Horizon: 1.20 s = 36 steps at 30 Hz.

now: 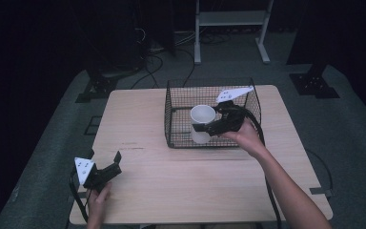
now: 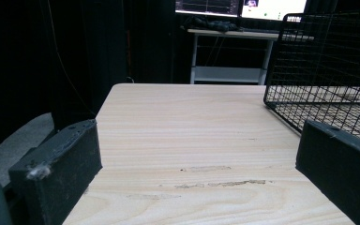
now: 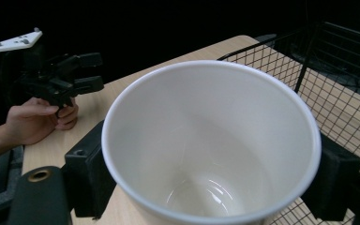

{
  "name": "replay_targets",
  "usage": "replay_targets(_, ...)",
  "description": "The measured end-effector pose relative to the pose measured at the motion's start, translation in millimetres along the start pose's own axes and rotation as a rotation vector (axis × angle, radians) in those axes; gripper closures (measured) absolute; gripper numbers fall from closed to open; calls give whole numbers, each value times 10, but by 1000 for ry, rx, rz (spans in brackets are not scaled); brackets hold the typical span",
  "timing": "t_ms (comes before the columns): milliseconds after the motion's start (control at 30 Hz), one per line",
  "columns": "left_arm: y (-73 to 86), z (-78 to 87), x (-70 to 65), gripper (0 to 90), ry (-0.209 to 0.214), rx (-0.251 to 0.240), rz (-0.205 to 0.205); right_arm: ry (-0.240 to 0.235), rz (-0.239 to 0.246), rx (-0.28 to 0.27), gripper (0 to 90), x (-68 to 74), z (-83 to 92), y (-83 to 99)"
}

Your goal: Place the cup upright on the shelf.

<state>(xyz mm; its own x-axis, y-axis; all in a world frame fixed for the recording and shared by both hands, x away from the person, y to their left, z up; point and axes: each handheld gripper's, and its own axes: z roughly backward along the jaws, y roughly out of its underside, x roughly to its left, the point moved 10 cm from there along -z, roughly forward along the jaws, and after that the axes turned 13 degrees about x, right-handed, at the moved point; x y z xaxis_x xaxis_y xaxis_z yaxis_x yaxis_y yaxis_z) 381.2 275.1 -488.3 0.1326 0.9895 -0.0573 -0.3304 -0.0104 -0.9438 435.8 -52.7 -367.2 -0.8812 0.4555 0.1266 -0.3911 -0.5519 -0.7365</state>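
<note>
High view, right claw (image 1: 208, 130): you hold the white cup (image 1: 202, 123) between its jaws, inside the wire basket (image 1: 181, 140), over the front part.
High view, left claw (image 1: 112, 164): jaws spread wide and empty, low on the table (image 1: 171, 186), well apart from the basket.
Left gripper view: bare wood between your two open jaws; the basket stands ahead to the right.
Right gripper view: the cup (image 3: 211, 140) sits pinched by both jaws, mouth towards the camera; your left hand (image 3: 33, 119) is far behind it.
</note>
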Motion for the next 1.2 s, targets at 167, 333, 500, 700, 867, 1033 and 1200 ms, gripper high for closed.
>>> replay_targets(167,-1,0,-2,0,1,-1,1,-3,-7,1,185,-48,0,-60)
replay_targets(333,-1,0,-2,0,1,-1,-1,7,-14,4,184,-122,-10,-121)
replay_targets(500,0,0,-1,0,0,0,-2,20,-15,26,185,-210,-48,-139)
replay_targets(700,0,0,-2,0,1,-1,-1,32,-31,33,185,-312,-69,-173)
replay_targets(867,0,0,-3,0,1,0,-2,37,-37,30,184,-375,-84,-216)
replay_targets(1033,0,0,-3,0,1,-1,-2,40,-48,28,185,-439,-96,-271)
replay_targets(1200,0,1,-2,0,1,0,-2,49,-55,27,185,-506,-116,-333)
